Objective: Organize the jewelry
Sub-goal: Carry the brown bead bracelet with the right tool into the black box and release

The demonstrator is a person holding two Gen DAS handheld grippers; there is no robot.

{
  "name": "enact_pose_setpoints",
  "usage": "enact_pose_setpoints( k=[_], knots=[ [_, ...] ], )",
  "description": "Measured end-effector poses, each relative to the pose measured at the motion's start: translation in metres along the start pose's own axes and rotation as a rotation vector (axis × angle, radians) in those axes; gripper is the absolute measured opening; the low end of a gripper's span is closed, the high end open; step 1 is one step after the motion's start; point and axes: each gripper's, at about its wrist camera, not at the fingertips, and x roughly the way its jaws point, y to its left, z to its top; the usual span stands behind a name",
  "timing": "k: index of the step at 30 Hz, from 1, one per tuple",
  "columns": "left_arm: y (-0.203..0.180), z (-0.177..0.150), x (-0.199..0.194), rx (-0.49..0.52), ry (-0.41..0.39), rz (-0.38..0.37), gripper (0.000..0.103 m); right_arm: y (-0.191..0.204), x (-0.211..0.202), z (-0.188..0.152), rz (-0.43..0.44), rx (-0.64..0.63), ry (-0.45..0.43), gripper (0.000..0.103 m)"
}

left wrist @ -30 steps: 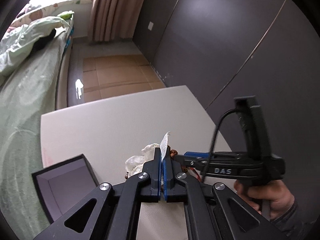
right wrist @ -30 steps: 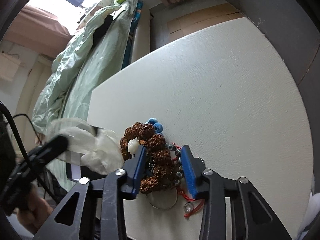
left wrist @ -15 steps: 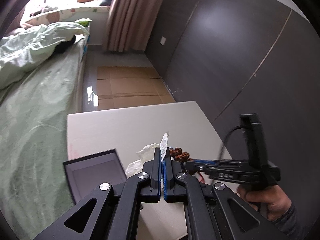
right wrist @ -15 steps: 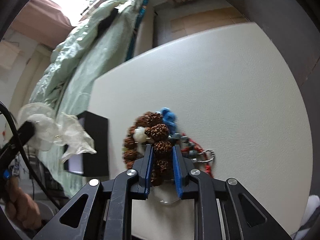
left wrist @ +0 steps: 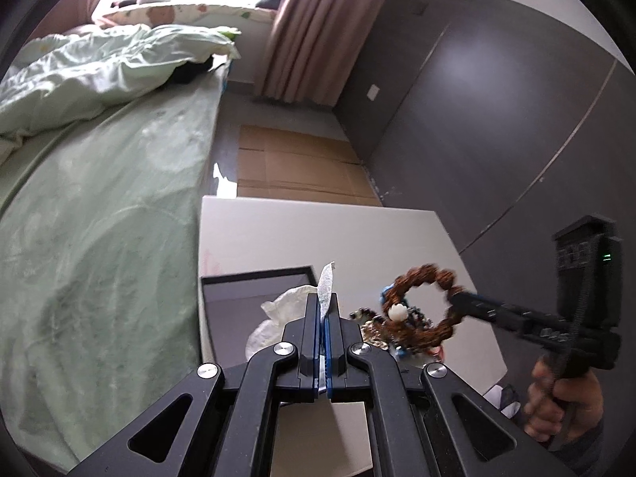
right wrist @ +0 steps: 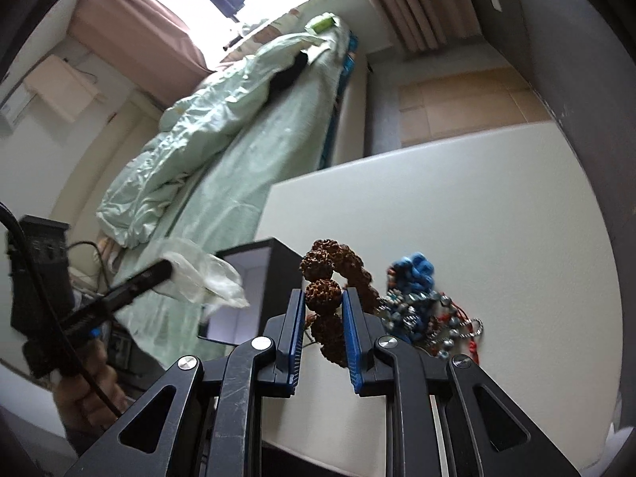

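**Seed-bead bracelet off the table, bag carried over the box**

Clamped now between the blue pads of the right gripper [right wrist: 322, 310]: the brown seed-bead bracelet [right wrist: 336, 274], up in the air and clear of the white table [right wrist: 497, 206], where a second ago it lay in the heap with those pads wide around it. Left behind, just right of the bracelet: the tangle of blue beads, metal charms and red cord [right wrist: 421, 302]. Left gripper [left wrist: 322, 306] pressed together on a strip of crumpled clear plastic bag [left wrist: 286, 310], shifted from beside the pile to above the open black box [left wrist: 254, 278]. Box directly left of the bracelet, lid off, interior bare as far as visible. Likely meaning: first piece picked and separated, ready to go into bag or box.
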Motion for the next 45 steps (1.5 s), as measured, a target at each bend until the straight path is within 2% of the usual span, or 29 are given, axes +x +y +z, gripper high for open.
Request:
enact_pose_setpoints(
  k=[3,5,6,7,9,13,16,21,27,28,30,31,32,37,39,41,45],
  knots=[
    [0.008,-0.001,0.007,-0.032,0.034,0.014,0.003,0.012,-0.006,0.002,0.027,-0.018,-0.030,0.020],
    [0.015,-0.002,0.011,-0.068,0.066,0.015,0.014,0.019,-0.008,0.003,0.057,-0.023,-0.049,0.020],
    [0.017,-0.004,0.012,-0.080,0.069,0.013,0.035,0.021,-0.008,0.003,0.064,-0.024,-0.053,0.020],
    [0.020,-0.005,0.010,-0.094,0.061,0.015,0.063,0.025,-0.008,0.003,0.075,-0.027,-0.058,0.020],
    [0.024,-0.008,0.002,-0.114,0.020,0.025,0.081,0.030,-0.008,0.003,0.098,-0.031,-0.069,0.020],
    [0.032,-0.008,-0.015,-0.143,-0.036,0.034,0.081,0.037,-0.001,0.005,0.140,-0.027,-0.081,0.020],
    [0.039,-0.010,-0.019,-0.162,-0.049,0.068,0.081,0.042,0.003,0.004,0.161,-0.028,-0.085,0.020],
    [0.043,-0.010,-0.022,-0.167,-0.060,0.078,0.081,0.057,0.017,0.005,0.203,-0.042,-0.083,0.020],
    [0.046,-0.010,-0.027,-0.165,-0.076,0.092,0.081,0.075,0.036,0.004,0.164,-0.079,-0.072,0.021],
    [0.047,-0.010,-0.027,-0.167,-0.078,0.092,0.081,0.078,0.039,0.004,0.183,-0.084,-0.064,0.021],
    [0.049,-0.010,-0.027,-0.168,-0.081,0.097,0.081,0.085,0.046,0.004,0.240,-0.094,-0.021,0.028],
    [0.048,-0.010,-0.027,-0.168,-0.083,0.100,0.081,0.084,0.046,0.006,0.243,-0.096,-0.014,0.034],
    [0.048,-0.009,-0.026,-0.166,-0.083,0.100,0.081,0.084,0.044,0.005,0.236,-0.097,-0.018,0.038],
    [0.036,-0.010,-0.022,-0.128,-0.072,0.090,0.081,0.066,0.032,0.002,0.192,-0.068,-0.013,0.039],
    [0.027,-0.011,-0.019,-0.102,-0.068,0.088,0.081,0.057,0.023,-0.001,0.145,-0.070,-0.013,0.040],
    [0.017,-0.012,-0.015,-0.075,-0.060,0.083,0.081,0.049,0.014,-0.003,0.117,-0.061,-0.018,0.053],
    [-0.002,-0.014,-0.005,-0.025,-0.046,0.072,0.081,0.034,0.000,-0.003,0.068,-0.051,-0.025,0.055]
  ],
)
